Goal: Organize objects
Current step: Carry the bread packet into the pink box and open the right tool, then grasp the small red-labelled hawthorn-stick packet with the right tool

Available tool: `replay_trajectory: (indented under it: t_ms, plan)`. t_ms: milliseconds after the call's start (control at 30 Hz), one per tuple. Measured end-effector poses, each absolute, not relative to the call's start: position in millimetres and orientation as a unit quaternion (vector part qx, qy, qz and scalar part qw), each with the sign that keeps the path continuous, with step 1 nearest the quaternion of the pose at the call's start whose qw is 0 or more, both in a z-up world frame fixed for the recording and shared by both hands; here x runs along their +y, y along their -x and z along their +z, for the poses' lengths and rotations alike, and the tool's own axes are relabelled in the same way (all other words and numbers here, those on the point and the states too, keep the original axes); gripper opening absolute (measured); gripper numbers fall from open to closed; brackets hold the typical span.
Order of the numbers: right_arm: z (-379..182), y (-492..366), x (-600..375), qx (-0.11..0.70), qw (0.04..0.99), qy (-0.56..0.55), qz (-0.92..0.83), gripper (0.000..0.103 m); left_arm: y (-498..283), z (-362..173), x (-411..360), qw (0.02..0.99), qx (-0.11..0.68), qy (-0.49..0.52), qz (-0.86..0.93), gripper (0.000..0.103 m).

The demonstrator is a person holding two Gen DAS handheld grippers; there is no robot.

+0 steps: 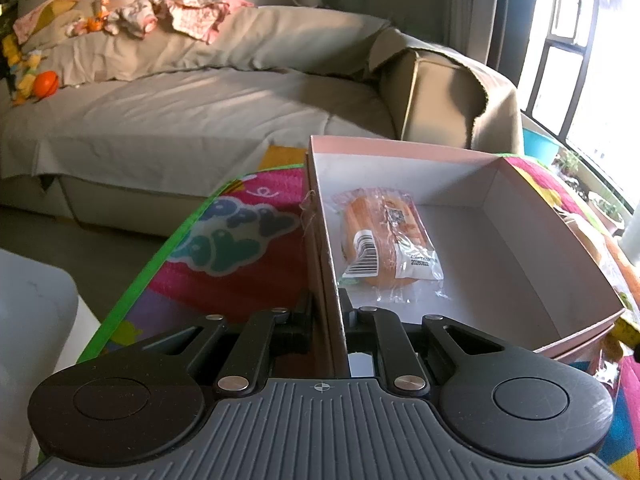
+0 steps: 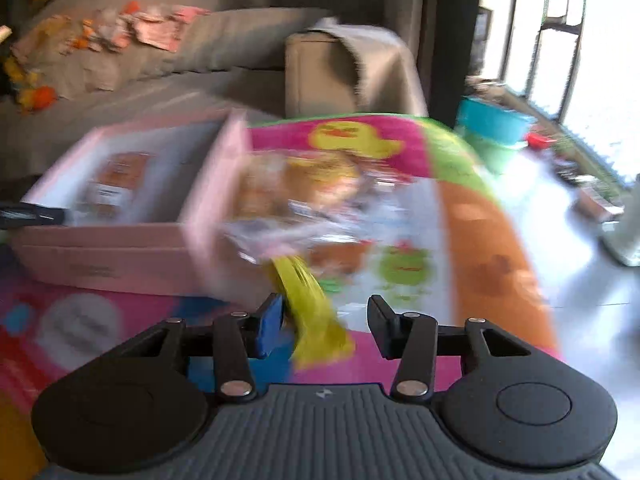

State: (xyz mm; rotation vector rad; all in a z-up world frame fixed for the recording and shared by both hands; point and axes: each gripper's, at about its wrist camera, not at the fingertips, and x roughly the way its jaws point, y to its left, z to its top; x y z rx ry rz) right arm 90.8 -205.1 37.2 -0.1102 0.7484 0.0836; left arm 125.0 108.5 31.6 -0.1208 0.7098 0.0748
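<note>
The left gripper (image 1: 326, 312) pinches the near left wall of the pink box (image 1: 400, 148), 1 finger outside and 1 inside. In the box lies 1 wrapped orange snack (image 1: 384, 240), toward its left side. The box rests on a colourful play mat (image 1: 240, 240) in front of a grey sofa (image 1: 200, 100). In the blurred right wrist view, the right gripper (image 2: 324, 320) stands partly spread around a yellow strip (image 2: 312, 304) trailing from a clear bag of snacks (image 2: 304, 200) just right of the box; whether the pads press it cannot be told.

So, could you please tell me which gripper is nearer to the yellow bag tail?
Right. The right gripper has the yellow bag tail between its fingers; the left gripper clamps the pink box wall.
</note>
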Motion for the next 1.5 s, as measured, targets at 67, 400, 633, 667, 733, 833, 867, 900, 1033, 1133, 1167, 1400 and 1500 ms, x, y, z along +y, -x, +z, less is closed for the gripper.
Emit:
replay_trajectory:
  t_ms: [67,400,633,667,733,833,867,900,1033,1133,1167,1400,1500]
  plan:
    - [35,-91,-218,0.371,0.927,0.045,0.028,0.046,-125,32,108,0.935,0.347,0.059,0.036,0.014]
    - [43,-69,-182,0.375,0.918,0.005,0.126,0.062,-124,32,108,0.935,0.347,0.062,0.035,0.014]
    - [24,-100,-177,0.406,0.908,-0.061,0.083,0.075,-124,31,108,0.935,0.347,0.061,0.035,0.014]
    - [24,-105,-176,0.403,0.91,-0.06,0.073,0.08,-124,31,109,0.935,0.347,0.061,0.035,0.014]
    - [20,-117,-176,0.405,0.91,-0.059,0.064,0.082,-124,32,109,0.935,0.347,0.062,0.034,0.015]
    - [19,-122,-175,0.401,0.913,-0.046,0.067,0.085,-123,32,109,0.935,0.347,0.066,0.035,0.016]
    - [18,-121,-175,0.399,0.914,-0.033,0.066,0.079,-124,32,109,0.935,0.347,0.065,0.035,0.016]
    - [19,-119,-175,0.398,0.915,-0.015,0.063,0.067,-124,32,110,0.935,0.347,0.065,0.034,0.016]
    - [22,-103,-194,0.399,0.914,0.024,0.072,0.039,-124,31,111,0.935,0.346,0.065,0.033,0.016]
    - [24,-87,-216,0.404,0.912,0.03,0.058,0.038,-123,31,111,0.937,0.343,0.063,0.03,0.016]
    - [25,-82,-222,0.405,0.912,0.031,0.052,0.037,-123,30,112,0.938,0.341,0.062,0.027,0.016]
    - [27,-57,-245,0.416,0.908,0.025,0.036,0.035,-127,27,113,0.942,0.331,0.052,0.005,0.016]
    - [34,-46,-242,0.422,0.905,0.029,0.05,0.035,-129,26,114,0.943,0.329,0.046,-0.009,0.016]
